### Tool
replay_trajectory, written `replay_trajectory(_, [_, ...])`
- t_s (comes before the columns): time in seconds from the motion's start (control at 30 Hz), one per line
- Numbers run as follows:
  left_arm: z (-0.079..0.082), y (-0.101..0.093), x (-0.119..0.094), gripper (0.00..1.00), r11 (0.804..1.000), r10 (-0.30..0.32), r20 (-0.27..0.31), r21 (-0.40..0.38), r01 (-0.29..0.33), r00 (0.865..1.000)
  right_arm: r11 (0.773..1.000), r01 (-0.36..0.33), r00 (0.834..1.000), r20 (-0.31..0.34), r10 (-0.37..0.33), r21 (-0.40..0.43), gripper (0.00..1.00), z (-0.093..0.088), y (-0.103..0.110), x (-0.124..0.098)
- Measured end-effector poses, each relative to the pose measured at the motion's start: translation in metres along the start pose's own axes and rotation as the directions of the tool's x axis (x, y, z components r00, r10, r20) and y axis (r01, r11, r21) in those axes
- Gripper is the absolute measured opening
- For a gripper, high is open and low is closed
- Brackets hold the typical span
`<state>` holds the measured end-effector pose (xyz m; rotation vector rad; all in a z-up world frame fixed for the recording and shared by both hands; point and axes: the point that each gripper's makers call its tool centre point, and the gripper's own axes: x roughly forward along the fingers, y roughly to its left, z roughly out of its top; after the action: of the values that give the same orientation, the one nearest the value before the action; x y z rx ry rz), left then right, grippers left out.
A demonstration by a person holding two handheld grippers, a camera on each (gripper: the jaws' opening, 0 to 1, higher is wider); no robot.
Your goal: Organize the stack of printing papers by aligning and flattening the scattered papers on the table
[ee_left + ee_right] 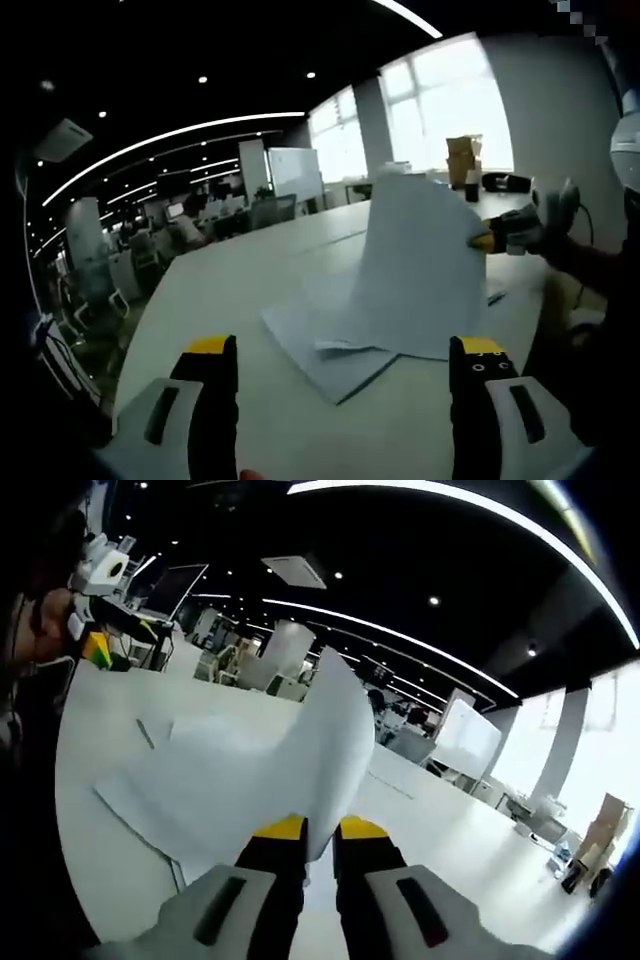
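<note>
A loose stack of white printing papers (330,365) lies fanned out on the white table (220,290). One sheet (420,270) is lifted and curls upward, its lower edge still on the stack. My right gripper (490,240) comes in from the right and pinches that sheet's edge. In the right gripper view its jaws (320,830) are shut on the raised sheet (325,730), with the rest of the papers (170,790) flat beyond. My left gripper (345,345) hangs wide open just short of the stack, nothing between its fingers; it appears far off (95,645).
A thin dark pen-like object (145,733) lies on the table beside the papers. Cardboard boxes (463,160) stand by the windows and a whiteboard (295,172) beyond the table's far end. A person's sleeve (600,270) is at the right. Office desks fill the background.
</note>
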<state>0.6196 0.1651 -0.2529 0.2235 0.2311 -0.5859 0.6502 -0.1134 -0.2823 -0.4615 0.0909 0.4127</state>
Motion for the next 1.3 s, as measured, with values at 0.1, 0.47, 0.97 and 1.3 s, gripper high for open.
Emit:
replay_trajectory(0.1, [0.0,0.0,-0.001,0.9,1.0,0.002,0.001,0.0,-0.002,1.0,0.999,-0.013,1.0,0.016,0.012,0.04,0.04,0.004,-0.001,0.0])
replay_trajectory(0.47, [-0.001,0.001,-0.002,0.9,1.0,0.004,0.003,-0.007,-0.004,1.0,0.99,-0.046,0.997,0.071,0.037,0.135,0.02,0.017,-0.008,-0.001])
replay_trajectory(0.97, [-0.001,0.005,-0.005,0.9,1.0,0.011,0.004,-0.007,-0.011,1.0,0.983,-0.107,0.986,0.144,0.085,0.152,0.0,0.05,-0.004,-0.007])
replay_trajectory(1.3, [0.004,0.004,-0.006,0.89,1.0,0.014,0.012,-0.005,-0.014,1.0,0.98,-0.14,0.977,0.18,0.114,0.142,0.0,0.064,0.001,-0.008])
